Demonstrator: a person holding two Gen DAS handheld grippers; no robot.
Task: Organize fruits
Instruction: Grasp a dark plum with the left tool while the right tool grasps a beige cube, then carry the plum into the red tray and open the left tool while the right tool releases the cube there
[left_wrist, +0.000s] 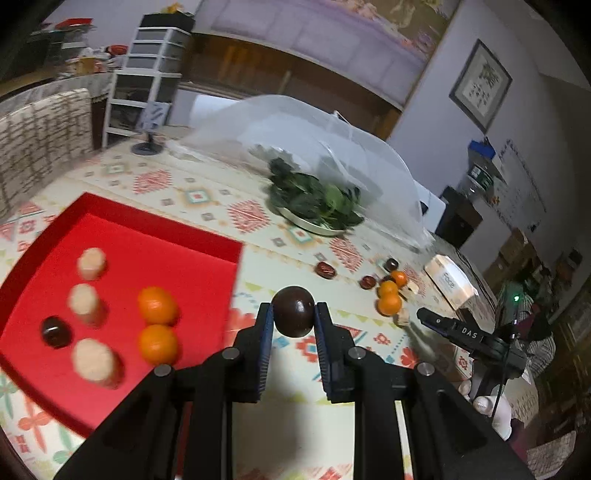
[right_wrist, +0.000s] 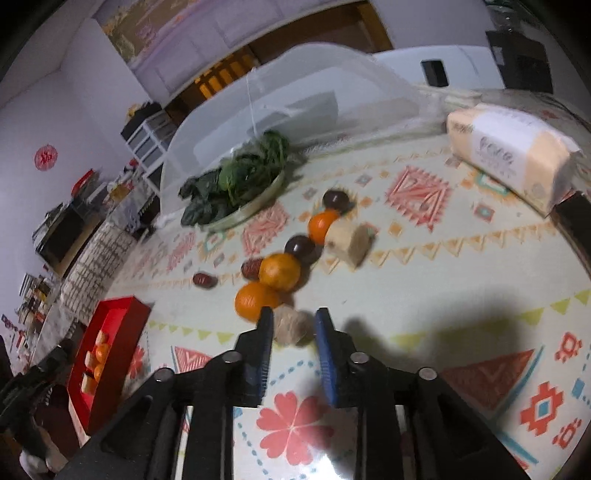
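Note:
My left gripper (left_wrist: 293, 314) is shut on a dark round fruit (left_wrist: 293, 312), held above the tablecloth just right of the red tray (left_wrist: 122, 221). The tray holds two oranges (left_wrist: 158, 304), a dark fruit (left_wrist: 55, 331) and three beige cylinders (left_wrist: 91, 262). My right gripper (right_wrist: 293, 325) has its jaws around a beige round piece (right_wrist: 293, 326) on the table. Beyond it lie oranges (right_wrist: 279, 272), dark fruits (right_wrist: 300, 246), reddish dates (right_wrist: 204, 280) and a beige cylinder (right_wrist: 349, 242). The right gripper also shows in the left wrist view (left_wrist: 424, 315).
A plate of leafy greens (left_wrist: 314, 201) sits under a mesh food cover (left_wrist: 332, 147) at the back. A tissue pack (right_wrist: 513, 151) lies at the right. A chair (left_wrist: 40, 136) stands at the far left. The red tray also shows in the right wrist view (right_wrist: 110, 354).

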